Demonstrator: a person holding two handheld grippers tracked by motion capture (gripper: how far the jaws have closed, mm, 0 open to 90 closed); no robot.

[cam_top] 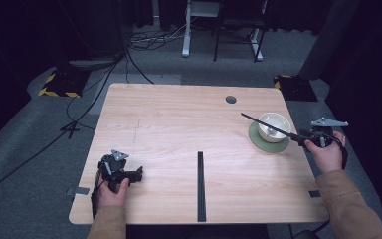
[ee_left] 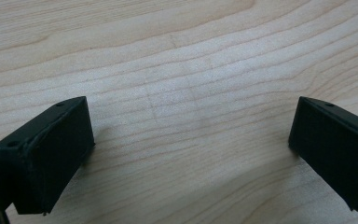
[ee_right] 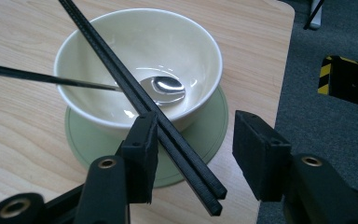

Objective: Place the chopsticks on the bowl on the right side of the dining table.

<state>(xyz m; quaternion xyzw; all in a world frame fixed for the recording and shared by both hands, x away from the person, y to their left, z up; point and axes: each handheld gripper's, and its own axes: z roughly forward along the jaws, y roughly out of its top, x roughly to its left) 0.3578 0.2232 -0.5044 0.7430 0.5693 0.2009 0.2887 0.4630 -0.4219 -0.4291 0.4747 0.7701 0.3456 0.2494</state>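
chopsticks [ee_right: 168,123] lie across the cream bowl [ee_right: 121,56], loose between the right gripper [ee_right: 193,156] fingers, which stand parted. left gripper [ee_left: 186,154] fingers gape wide over bare desk [ee_left: 177,56].

Table [cam_top: 179,129] seen from above, facing forward; bowl [ee_right: 140,60] shared with close right gripper view; left gripper view pressed near tabletop.

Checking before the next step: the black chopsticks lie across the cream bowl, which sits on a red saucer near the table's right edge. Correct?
Not quite: the saucer is pale green, as the right gripper view shows. The black chopsticks do lie across the cream bowl, near the table's right edge.
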